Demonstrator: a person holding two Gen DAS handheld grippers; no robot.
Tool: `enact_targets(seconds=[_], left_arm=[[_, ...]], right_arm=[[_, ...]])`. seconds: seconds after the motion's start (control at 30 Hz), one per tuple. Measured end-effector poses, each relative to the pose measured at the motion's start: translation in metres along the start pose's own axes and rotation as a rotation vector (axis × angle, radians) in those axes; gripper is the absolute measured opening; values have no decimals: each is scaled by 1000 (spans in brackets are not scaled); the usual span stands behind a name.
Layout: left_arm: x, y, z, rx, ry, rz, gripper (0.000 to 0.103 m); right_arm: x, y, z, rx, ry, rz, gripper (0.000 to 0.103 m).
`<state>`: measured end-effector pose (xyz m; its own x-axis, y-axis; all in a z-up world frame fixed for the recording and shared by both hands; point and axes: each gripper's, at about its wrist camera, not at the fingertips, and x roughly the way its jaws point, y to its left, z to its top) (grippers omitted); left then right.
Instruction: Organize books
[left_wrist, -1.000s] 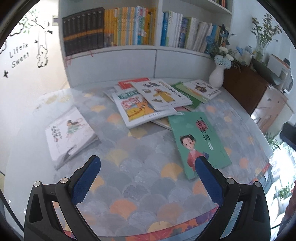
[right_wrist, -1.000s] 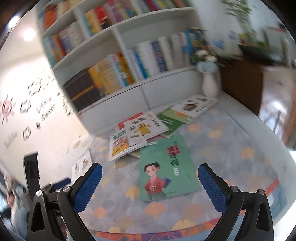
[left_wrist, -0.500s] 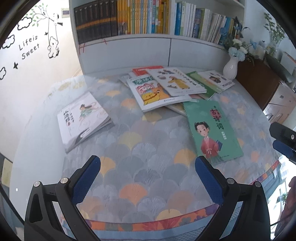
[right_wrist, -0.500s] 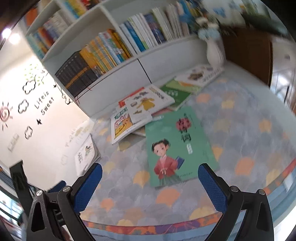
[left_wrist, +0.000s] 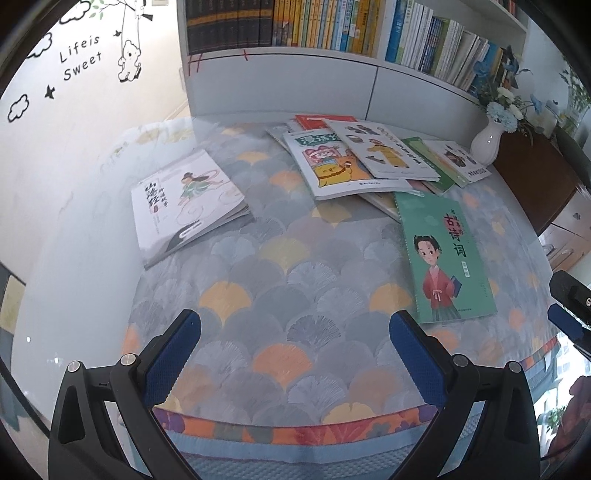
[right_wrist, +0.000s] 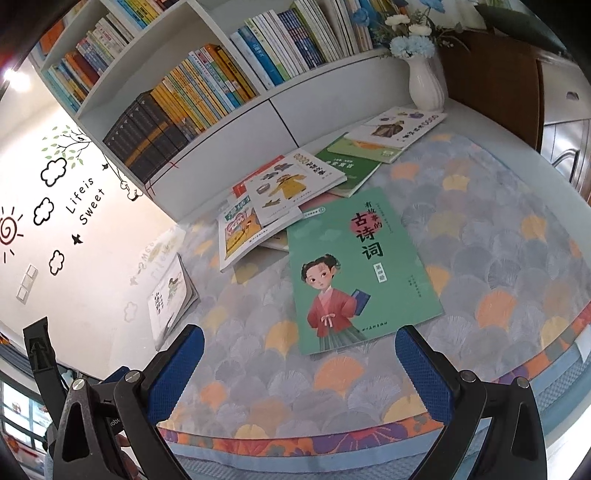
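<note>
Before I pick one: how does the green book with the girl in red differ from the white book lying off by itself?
The green book lies nearest the right gripper, its far corner tucked against the pile; the white book lies apart at the table's left side.
The green book looks thin and flat; the white book looks thicker, its page edges showing.
Both lie face up on the patterned cloth, ungripped.
</note>
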<state>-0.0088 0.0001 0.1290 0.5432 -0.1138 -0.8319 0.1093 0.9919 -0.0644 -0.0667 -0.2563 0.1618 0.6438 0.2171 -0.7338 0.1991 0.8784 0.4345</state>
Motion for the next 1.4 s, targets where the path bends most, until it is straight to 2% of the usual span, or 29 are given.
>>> enact_targets(seconds=[0.27, 0.43, 0.53, 0.67, 0.7, 0.77, 0.83, 0.9, 1.0, 1.1, 1.17, 1.27, 1.33, 1.37, 1.4], left_arm=[[-3, 21, 0, -42, -12, -4, 102], [-21, 47, 4, -68, -61, -49, 102], [-45, 65, 14, -60, -125, -76, 102], [-84, 94, 37, -52, -214, -93, 102], [-97, 103, 44, -60, -252, -88, 102], [-118, 121, 54, -86, -335, -60, 102], [-140, 141, 69, -109, -413, -50, 102], [-155, 162, 83, -143, -460, -44, 102], [-160, 195, 100, -221, -493, -54, 102], [-142, 221, 107, -279, -469, -16, 102], [-118, 229, 107, -291, -450, 58, 102], [-80, 233, 95, -273, -421, 87, 102], [-52, 232, 88, -272, -380, 72, 102], [-36, 233, 85, -275, -346, 61, 102], [-19, 234, 82, -285, -300, 46, 102]], right_arm=[[3, 3, -5, 33, 8, 8, 103], [-1, 17, -5, 17, -16, 4, 103], [-21, 27, 5, -20, -86, 11, 103], [-61, 42, 35, -79, -214, -28, 103], [-72, 43, 43, -67, -238, 6, 103], [-100, 40, 62, 21, -289, 167, 103], [-125, 42, 81, 74, -336, 271, 103], [-149, 61, 95, 14, -405, 265, 103], [-183, 115, 101, -204, -536, 210, 103], [-196, 176, 85, -449, -681, 195, 103], [-182, 219, 70, -597, -728, 161, 103], [-137, 262, 55, -696, -665, 155, 103], [-91, 275, 48, -693, -584, 248, 103], [-54, 278, 44, -650, -512, 289, 103], [-23, 279, 42, -603, -441, 291, 103]])
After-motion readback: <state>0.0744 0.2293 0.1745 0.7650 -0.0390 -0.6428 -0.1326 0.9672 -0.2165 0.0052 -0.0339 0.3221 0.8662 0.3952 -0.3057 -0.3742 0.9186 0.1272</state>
